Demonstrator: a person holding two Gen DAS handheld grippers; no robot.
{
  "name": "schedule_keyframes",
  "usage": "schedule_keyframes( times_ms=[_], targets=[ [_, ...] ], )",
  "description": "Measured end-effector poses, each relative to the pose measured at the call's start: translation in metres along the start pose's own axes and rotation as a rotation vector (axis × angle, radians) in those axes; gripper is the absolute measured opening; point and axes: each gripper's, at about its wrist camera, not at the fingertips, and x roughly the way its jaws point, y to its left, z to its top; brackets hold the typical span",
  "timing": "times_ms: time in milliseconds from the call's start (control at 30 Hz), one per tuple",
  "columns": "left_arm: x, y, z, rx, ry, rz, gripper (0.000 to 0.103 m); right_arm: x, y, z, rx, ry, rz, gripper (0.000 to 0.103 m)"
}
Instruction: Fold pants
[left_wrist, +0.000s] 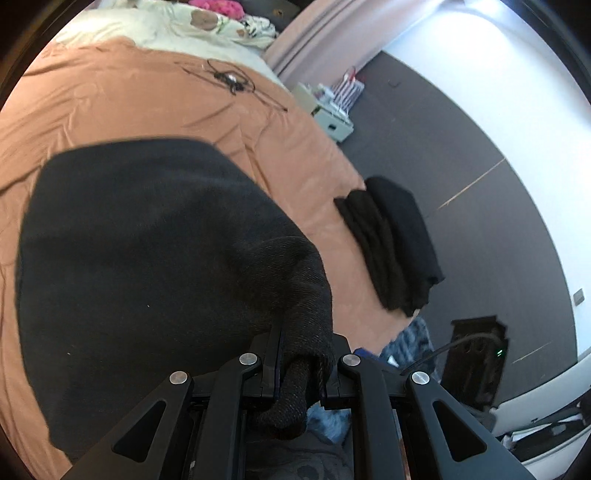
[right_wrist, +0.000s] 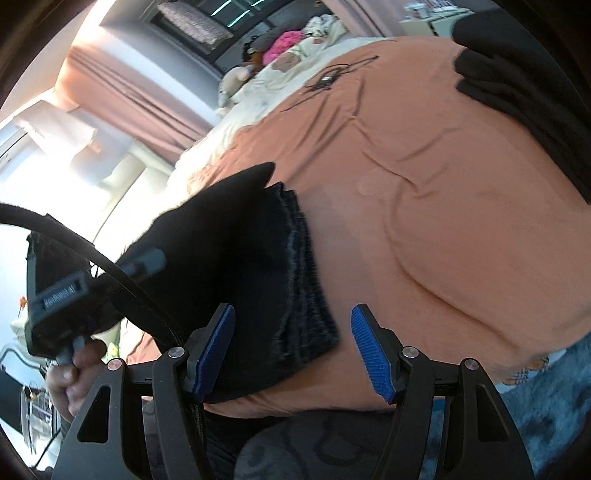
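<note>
- Fabric from the black pants (left_wrist: 147, 266) is bunched between the fingers of the left gripper (left_wrist: 301, 354), which is clamped tight on that fold; a rolled end of the cloth hangs down behind the fingers.
- From that grip the pants spread out in a broad, dark sheet over the orange bedspread (left_wrist: 110, 103), covering most of the near bed.
- Seen from the right wrist, the right gripper (right_wrist: 291, 350) stands spread, its blue pads (right_wrist: 371, 354) apart and pressing on nothing; a layered edge of the pants (right_wrist: 306, 295) lies between and just ahead of them on the bedspread (right_wrist: 443, 221).
- Left of that gripper, a hand (right_wrist: 74, 373) grips the handle of the other gripper, with a black cable arching over it.
- Farther right on the bed, near its edge, sits a stack of dark folded clothes (left_wrist: 391, 243).
- Beyond, a tangle of black cord (left_wrist: 229, 77) lies on the bedspread.
- At the far end are a cream quilt (left_wrist: 155, 26) and a pink item (left_wrist: 218, 6).
- Past the bed hangs a pink curtain (right_wrist: 122, 88).
</note>
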Motion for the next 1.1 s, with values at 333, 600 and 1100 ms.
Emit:
schedule_keyframes(
  times_ms=[333,600,1100],
  targets=[
    [0.015,-0.007,-0.027,0.035,0.117,0.037,0.024,-0.005,-0.006,-0.001,0.018,0.008,0.022,0.064],
    [-0.017,0.003,-0.028,-0.008,0.07,0.006,0.064,0.002,0.002,0.005,0.01,0.01,0.062,0.064],
    [-0.085,0.078,-0.038,-0.155,-0.089,0.173,0.064,0.059,0.028,-0.004,-0.051,0.128,0.013,0.041]
  ],
)
